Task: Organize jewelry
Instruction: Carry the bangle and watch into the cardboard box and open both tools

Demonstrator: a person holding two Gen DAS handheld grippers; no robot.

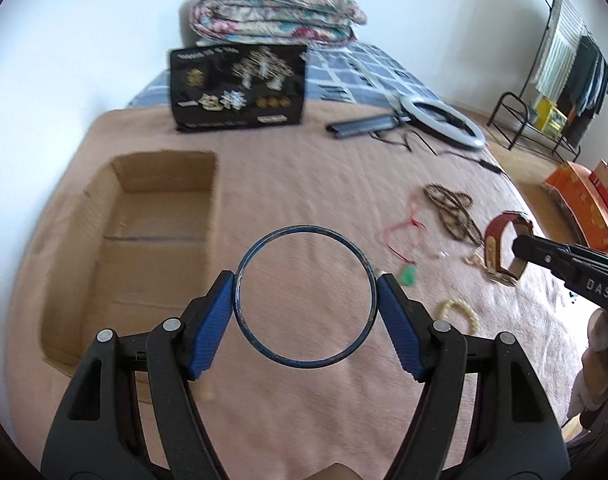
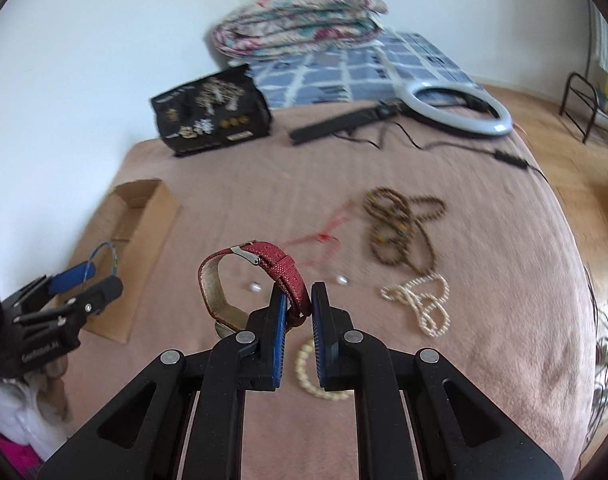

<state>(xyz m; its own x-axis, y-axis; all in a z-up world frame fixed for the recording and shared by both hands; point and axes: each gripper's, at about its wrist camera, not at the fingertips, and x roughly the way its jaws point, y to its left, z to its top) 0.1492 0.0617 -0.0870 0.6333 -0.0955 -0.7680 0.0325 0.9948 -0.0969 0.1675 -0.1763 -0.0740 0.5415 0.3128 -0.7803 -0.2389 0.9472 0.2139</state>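
My left gripper (image 1: 306, 284) is shut on a thin blue bangle (image 1: 304, 229), its blue pads (image 1: 211, 328) pressing the ring's two sides above the pink blanket. An open cardboard box (image 1: 159, 184) lies to its left. My right gripper (image 2: 297, 294) is shut on the strap of a red watch (image 2: 263, 254), lifted off the bed; the same watch (image 1: 504, 236) shows at the right of the left wrist view. On the blanket lie a brown bead necklace (image 2: 400, 216), a pearl necklace (image 2: 424, 304), a cream bead bracelet (image 2: 304, 368), a red cord (image 2: 324, 240) with a green pendant (image 1: 408, 276), and two loose pearls (image 2: 255, 287).
A black jewelry display card (image 1: 237, 86) stands at the back of the bed, with a folded floral quilt (image 1: 275, 8) behind it. A ring light (image 2: 456, 108) with its cable lies at the back right. A metal rack (image 1: 544, 112) stands on the floor beyond the bed.
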